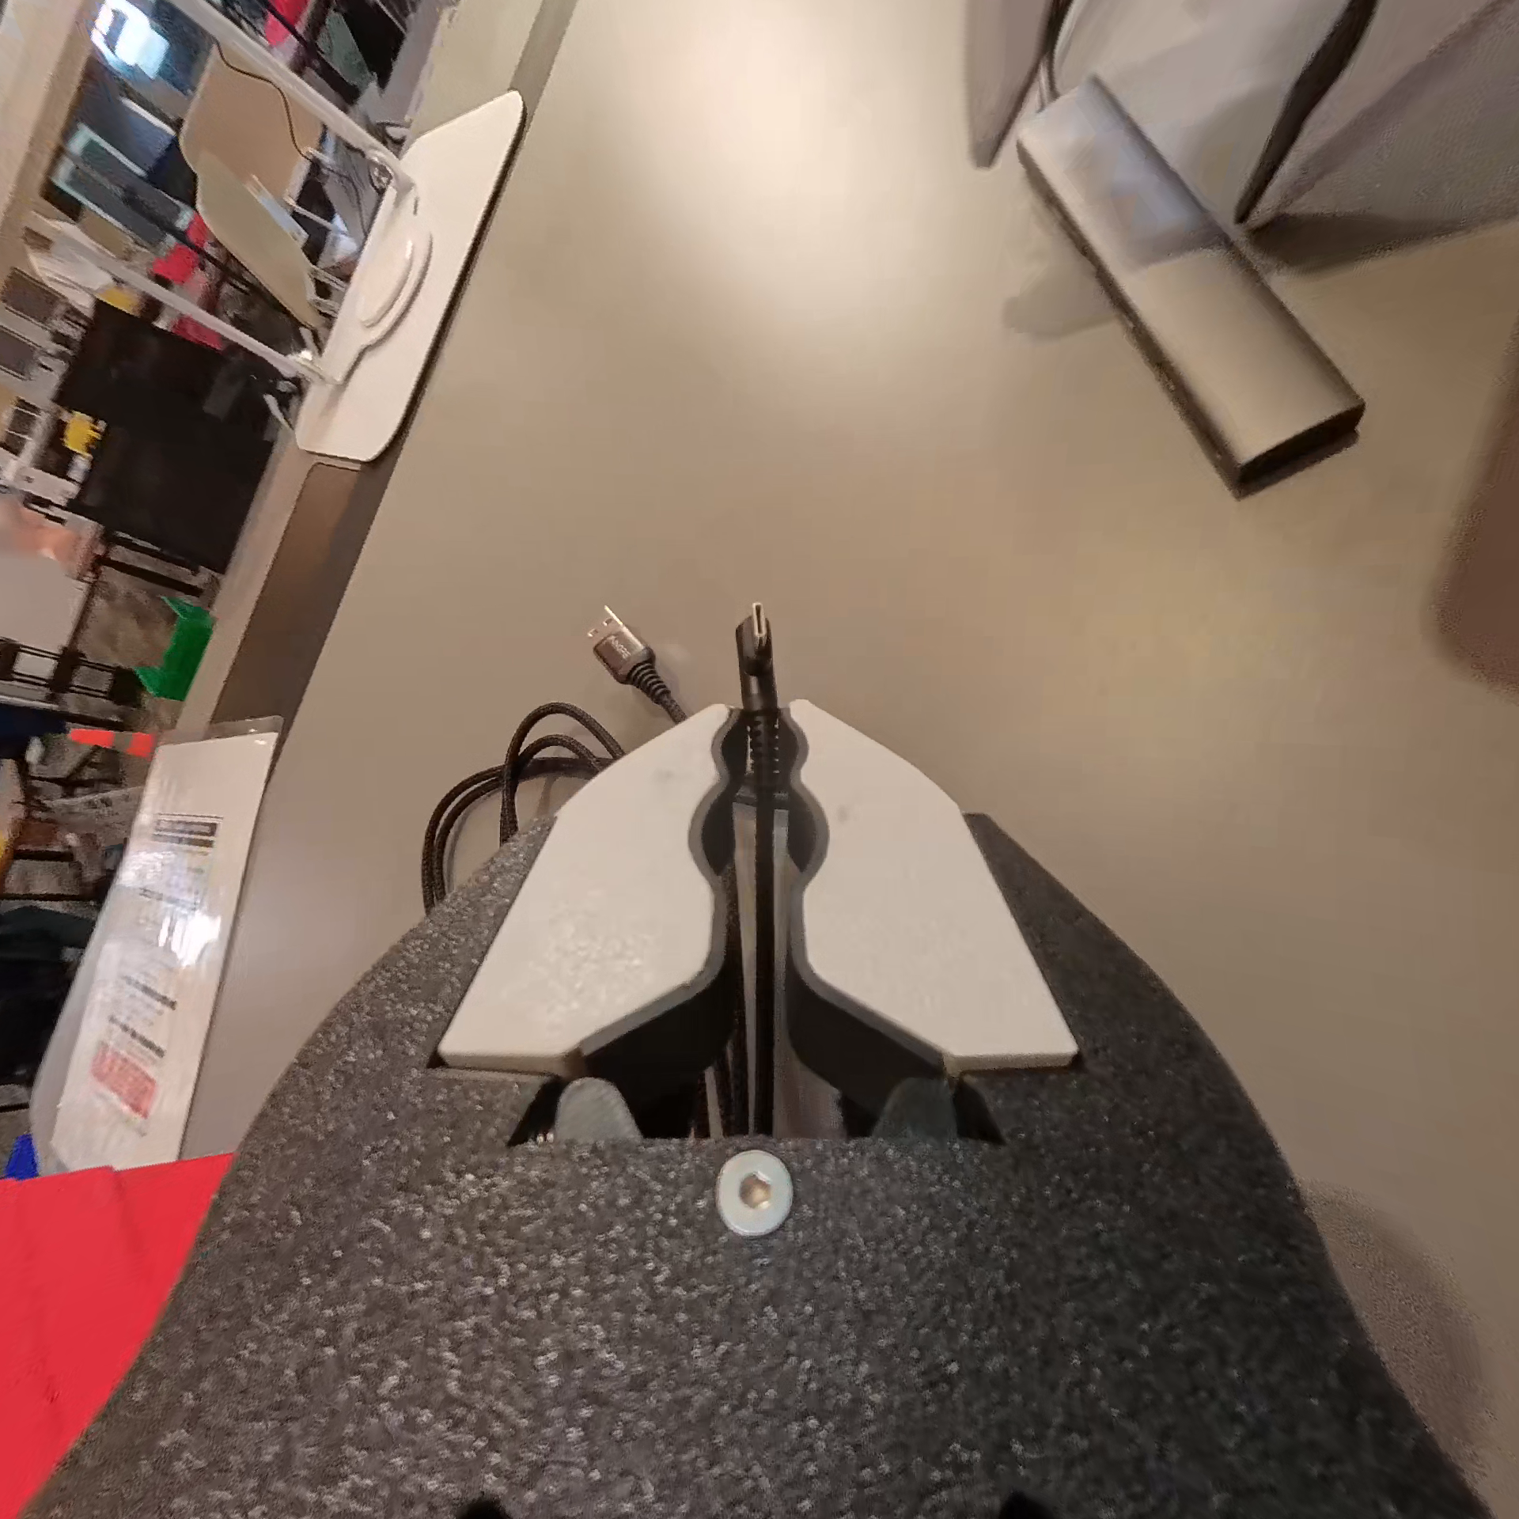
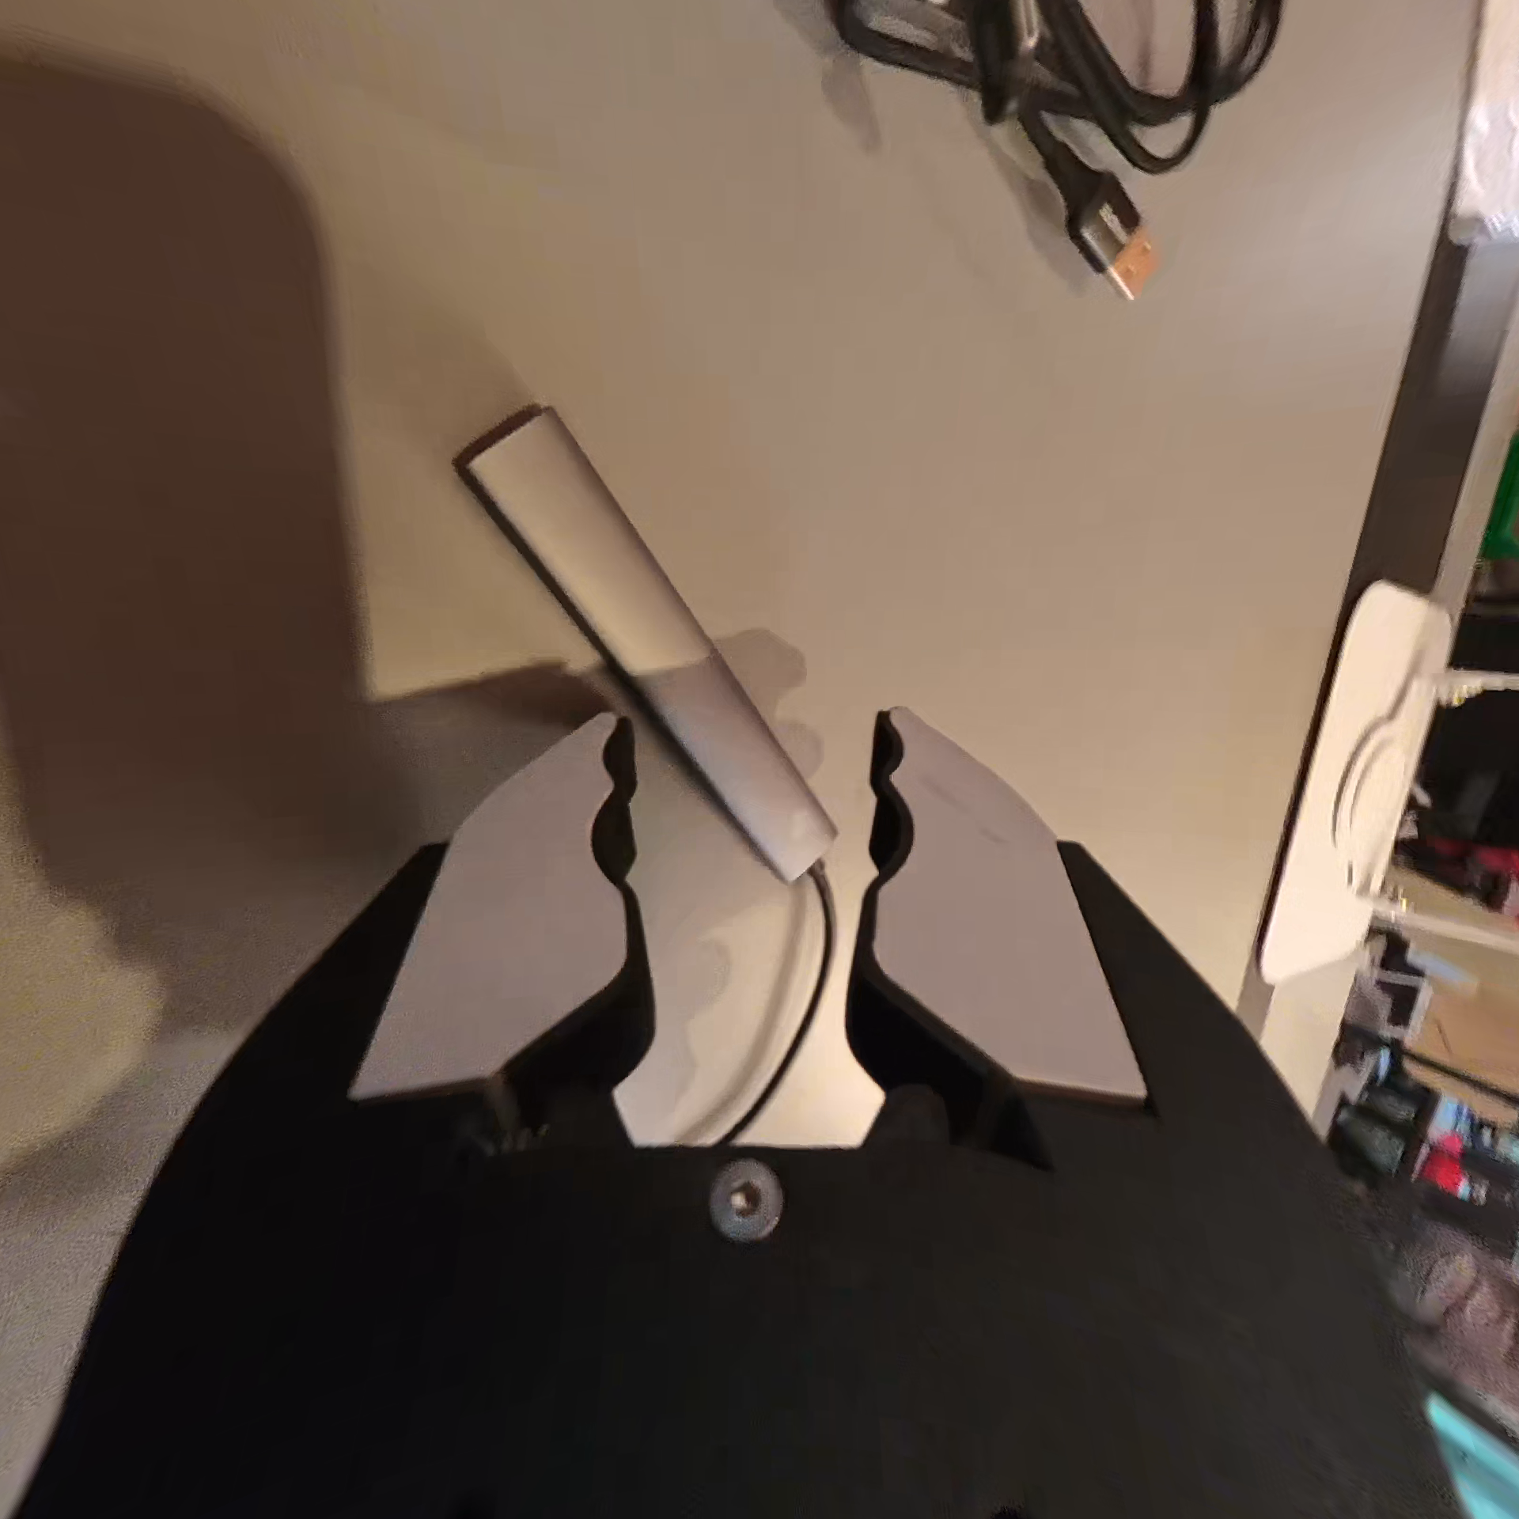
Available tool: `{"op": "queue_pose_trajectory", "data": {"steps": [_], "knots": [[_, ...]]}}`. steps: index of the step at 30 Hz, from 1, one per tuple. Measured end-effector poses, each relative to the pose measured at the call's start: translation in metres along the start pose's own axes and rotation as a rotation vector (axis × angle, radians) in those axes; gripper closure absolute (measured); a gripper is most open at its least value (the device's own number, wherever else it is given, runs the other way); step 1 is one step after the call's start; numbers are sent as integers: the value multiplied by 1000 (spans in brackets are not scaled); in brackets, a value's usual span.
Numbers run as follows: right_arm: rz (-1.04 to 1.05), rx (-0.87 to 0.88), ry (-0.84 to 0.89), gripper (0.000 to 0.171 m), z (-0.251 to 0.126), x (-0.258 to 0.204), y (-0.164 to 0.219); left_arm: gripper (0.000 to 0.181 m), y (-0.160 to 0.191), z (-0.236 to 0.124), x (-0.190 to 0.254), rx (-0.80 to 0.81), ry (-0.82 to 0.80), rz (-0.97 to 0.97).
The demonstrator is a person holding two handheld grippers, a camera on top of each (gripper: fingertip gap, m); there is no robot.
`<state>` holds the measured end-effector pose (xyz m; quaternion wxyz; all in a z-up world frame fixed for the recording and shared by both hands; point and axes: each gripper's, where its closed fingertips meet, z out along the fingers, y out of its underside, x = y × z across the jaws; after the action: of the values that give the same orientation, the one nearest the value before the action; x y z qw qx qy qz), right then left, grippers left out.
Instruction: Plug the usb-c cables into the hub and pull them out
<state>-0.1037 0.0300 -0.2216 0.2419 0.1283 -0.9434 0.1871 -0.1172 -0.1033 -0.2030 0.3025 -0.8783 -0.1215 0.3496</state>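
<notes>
Your left gripper (image 1: 758, 715) has its jaws clenched on the black braided usb-c cable (image 1: 763, 863), pinching it just behind the plug so the usb-c connector (image 1: 754, 633) sticks out past the fingertips, raised over the tan bench (image 1: 781, 345). The rest of that cable coils on the bench to the near left, and its other plug (image 1: 620, 649) lies just left of the jaws. The grey hub (image 1: 1184, 288) sits to the far right, well apart from the connector. Your right gripper (image 2: 752, 723) has its jaws released, spread wide with nothing between them, and the hub (image 2: 641, 625) lies on the bench (image 2: 740, 288) at an angle, its near end and its thin lead (image 2: 810, 970) lying in the gap below the jaws. A bundle of black cable (image 2: 1093, 99) lies at the far right, and a white stand base (image 2: 1332, 789) sits at the right edge of the bench.
</notes>
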Motion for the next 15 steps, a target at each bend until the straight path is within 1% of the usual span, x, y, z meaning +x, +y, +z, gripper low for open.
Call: {"op": "queue_pose_trajectory", "data": {"steps": [2, 4, 5, 7, 9, 11, 15], "knots": [[-53, 3, -107, 113, 4, 0, -2, 174, -1, -1, 7, 9, -30, 54], [-51, -2, -235, 108, 7, -3, -4, 174, -1, 0, 15, 5, -64, 114], [-43, -5, -291, 110, 9, -5, -6, 174, -1, 0, 18, 4, -79, 142], [-17, -11, -405, 124, 11, -12, -8, 174, 0, 1, 26, 0, -97, 177], [37, -11, -477, 145, 12, -17, -11, 174, 2, 1, 31, -3, -113, 182], [95, 7, -450, 147, 17, -10, -14, 174, 1, -1, 32, 6, -143, 174], [237, 84, -322, 147, 21, 7, -12, 174, 0, -2, 30, -1, -182, 163]]}}
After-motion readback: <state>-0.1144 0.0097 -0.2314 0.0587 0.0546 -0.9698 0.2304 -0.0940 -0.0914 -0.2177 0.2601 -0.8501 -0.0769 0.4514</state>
